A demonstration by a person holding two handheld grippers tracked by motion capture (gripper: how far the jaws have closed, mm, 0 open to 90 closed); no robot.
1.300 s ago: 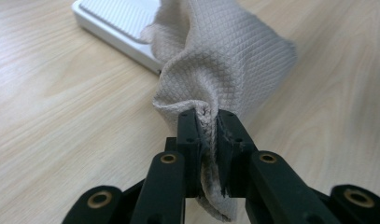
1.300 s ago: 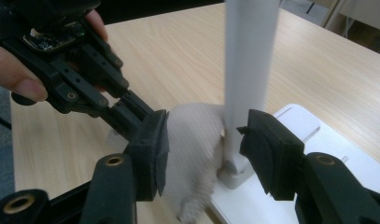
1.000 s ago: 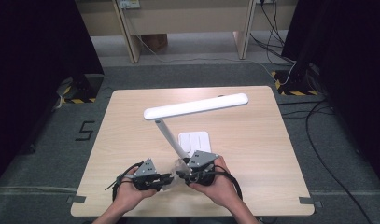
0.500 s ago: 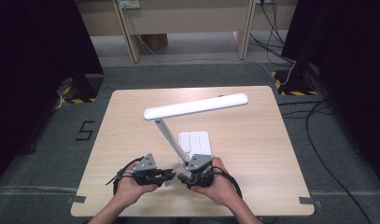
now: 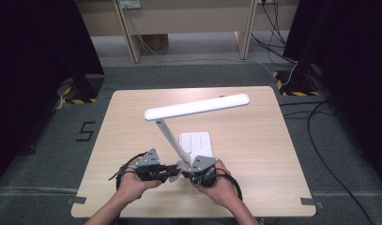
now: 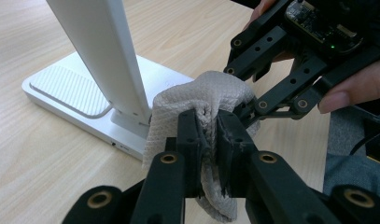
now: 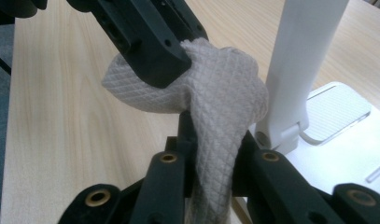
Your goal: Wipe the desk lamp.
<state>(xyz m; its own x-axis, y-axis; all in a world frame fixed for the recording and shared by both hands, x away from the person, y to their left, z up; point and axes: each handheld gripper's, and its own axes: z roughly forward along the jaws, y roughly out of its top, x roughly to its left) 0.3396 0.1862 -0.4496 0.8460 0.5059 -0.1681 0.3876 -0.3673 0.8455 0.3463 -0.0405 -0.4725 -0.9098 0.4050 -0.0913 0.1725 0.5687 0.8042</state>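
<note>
A white desk lamp stands on the table, its base (image 5: 195, 143) near the front and its slanted arm (image 5: 172, 138) rising to a long head (image 5: 198, 107). A grey-white waffle cloth (image 6: 211, 91) hangs beside the foot of the arm (image 6: 103, 51). My left gripper (image 6: 210, 122) is shut on the cloth from one side. My right gripper (image 7: 213, 135) comes from the other side; its jaws have just been closing, with the cloth (image 7: 220, 102) between them, and they now pinch it. The two grippers meet tip to tip in front of the base, left gripper (image 5: 172, 172) and right gripper (image 5: 186, 174).
The lamp arm (image 7: 304, 56) stands right next to the cloth and the jaws, with the base (image 7: 337, 116) behind it. The wooden table (image 5: 273, 140) reaches left, right and back of the lamp. Cables trail from both grippers near the front edge.
Both hands have stayed at the foot of the lamp. The left gripper has lifted slightly with the cloth.
</note>
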